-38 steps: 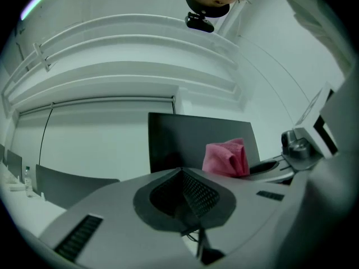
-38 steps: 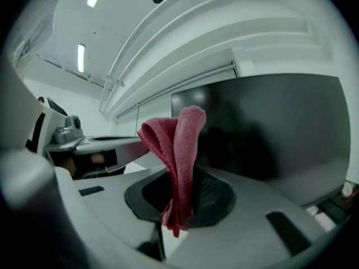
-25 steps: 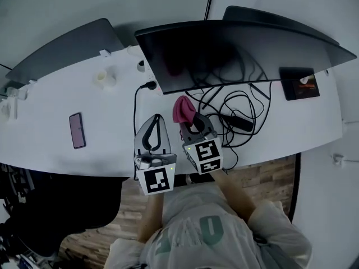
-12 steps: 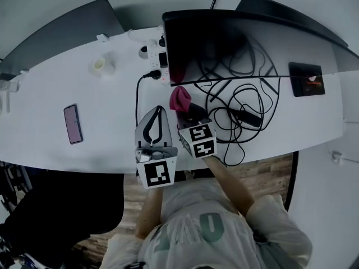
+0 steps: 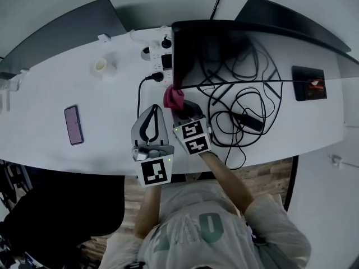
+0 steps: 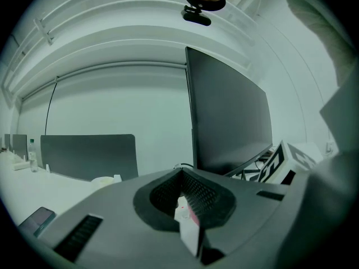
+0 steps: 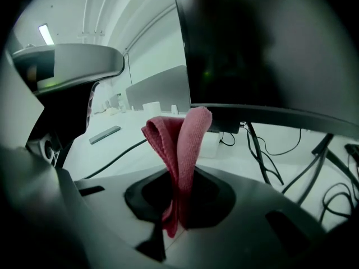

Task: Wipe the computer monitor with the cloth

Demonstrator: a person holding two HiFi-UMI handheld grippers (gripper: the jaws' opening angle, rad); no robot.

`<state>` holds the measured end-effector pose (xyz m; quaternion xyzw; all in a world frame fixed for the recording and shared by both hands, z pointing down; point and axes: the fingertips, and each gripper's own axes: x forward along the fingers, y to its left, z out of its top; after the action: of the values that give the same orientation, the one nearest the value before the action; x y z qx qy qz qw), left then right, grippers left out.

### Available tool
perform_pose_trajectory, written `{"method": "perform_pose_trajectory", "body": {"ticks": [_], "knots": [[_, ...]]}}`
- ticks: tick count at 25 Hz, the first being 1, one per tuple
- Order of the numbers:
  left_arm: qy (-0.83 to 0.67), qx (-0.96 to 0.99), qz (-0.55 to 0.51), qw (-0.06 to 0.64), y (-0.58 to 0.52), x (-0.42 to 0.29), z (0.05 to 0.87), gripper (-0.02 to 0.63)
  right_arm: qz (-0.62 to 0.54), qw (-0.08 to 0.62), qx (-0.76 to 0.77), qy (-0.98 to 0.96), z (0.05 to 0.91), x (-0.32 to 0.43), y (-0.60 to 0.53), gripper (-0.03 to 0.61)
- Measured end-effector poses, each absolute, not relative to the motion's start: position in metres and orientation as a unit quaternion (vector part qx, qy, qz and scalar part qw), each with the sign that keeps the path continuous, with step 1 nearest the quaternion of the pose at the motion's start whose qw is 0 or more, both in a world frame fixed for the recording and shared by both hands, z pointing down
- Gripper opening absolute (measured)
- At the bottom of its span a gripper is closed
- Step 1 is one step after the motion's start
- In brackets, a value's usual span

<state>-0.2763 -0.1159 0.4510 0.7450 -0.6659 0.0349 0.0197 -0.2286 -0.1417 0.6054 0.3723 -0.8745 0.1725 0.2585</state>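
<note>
On the white table [image 5: 106,102], head view, the right gripper [image 5: 178,110] reaches forward on an outstretched forearm. It holds a pink cloth [image 5: 173,97] at the lower left corner of the dark monitor [image 5: 224,55]. The left gripper [image 5: 155,109] sits just beside it, slightly nearer the person. A phone [image 5: 73,125] lies well left, and tangled black cables [image 5: 241,108] spread below the screen.

Left gripper view: its ribbed fingers [image 6: 196,194] are pressed together around nothing and tilted up toward the monitor's thin edge and glossy face.

Right gripper view: the fingers [image 7: 216,198] are clenched on the cloth, a soft woven fold standing upright. Its top reaches the screen's bottom bezel; whether they touch is unclear.
</note>
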Motion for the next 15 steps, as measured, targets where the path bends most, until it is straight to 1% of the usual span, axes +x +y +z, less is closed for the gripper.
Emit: {"method": "perform_pose_trajectory", "body": {"ticks": [11,15], "knots": [[-0.695,0.718,0.034,0.022,-0.120,-0.268,0.449,0.015,0.123,0.245,0.350,-0.896,0.583,-0.227,-0.162,0.057],[-0.710,0.704,0.033,0.023,-0.120,-0.265,0.447,0.015,0.120,0.242,0.352,-0.896,0.579,-0.213,-0.168,0.057]]}}
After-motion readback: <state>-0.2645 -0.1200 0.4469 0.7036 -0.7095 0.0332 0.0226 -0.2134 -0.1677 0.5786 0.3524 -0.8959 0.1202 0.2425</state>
